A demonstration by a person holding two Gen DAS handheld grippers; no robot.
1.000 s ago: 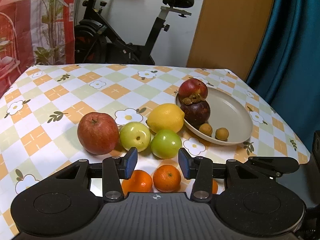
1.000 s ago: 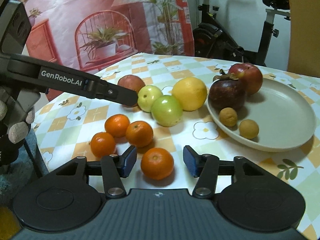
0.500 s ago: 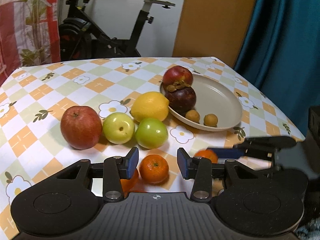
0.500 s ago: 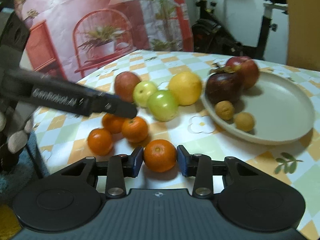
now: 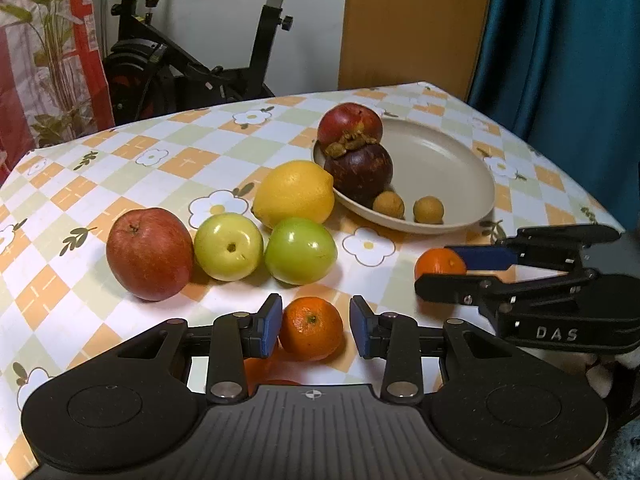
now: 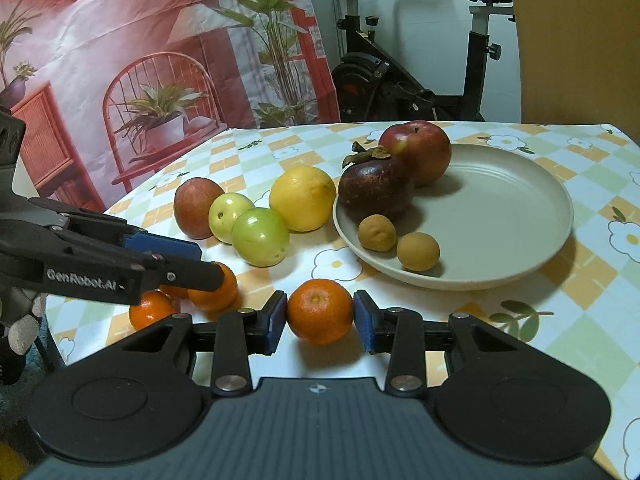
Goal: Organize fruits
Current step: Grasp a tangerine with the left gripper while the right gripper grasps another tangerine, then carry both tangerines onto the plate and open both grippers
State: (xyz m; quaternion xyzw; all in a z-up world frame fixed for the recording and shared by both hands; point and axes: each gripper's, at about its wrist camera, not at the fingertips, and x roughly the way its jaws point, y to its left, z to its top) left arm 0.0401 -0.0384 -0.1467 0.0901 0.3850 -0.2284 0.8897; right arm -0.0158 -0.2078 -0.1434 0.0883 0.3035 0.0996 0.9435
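My right gripper is shut on a tangerine, low over the table just in front of the beige plate. It also shows in the left wrist view. My left gripper is open around a second tangerine, with a small gap on its right side. The plate holds a red apple, a mangosteen and two longans. A red apple, two green fruits and a lemon lie in a row.
Two more tangerines lie at the table's front left, partly hidden behind my left gripper. The checked tablecloth ends near both grippers. An exercise bike stands behind the table, a teal curtain at the right.
My right gripper has closed on its tangerine and holds it. My left gripper has come down and forward so that a tangerine sits between its fingers.
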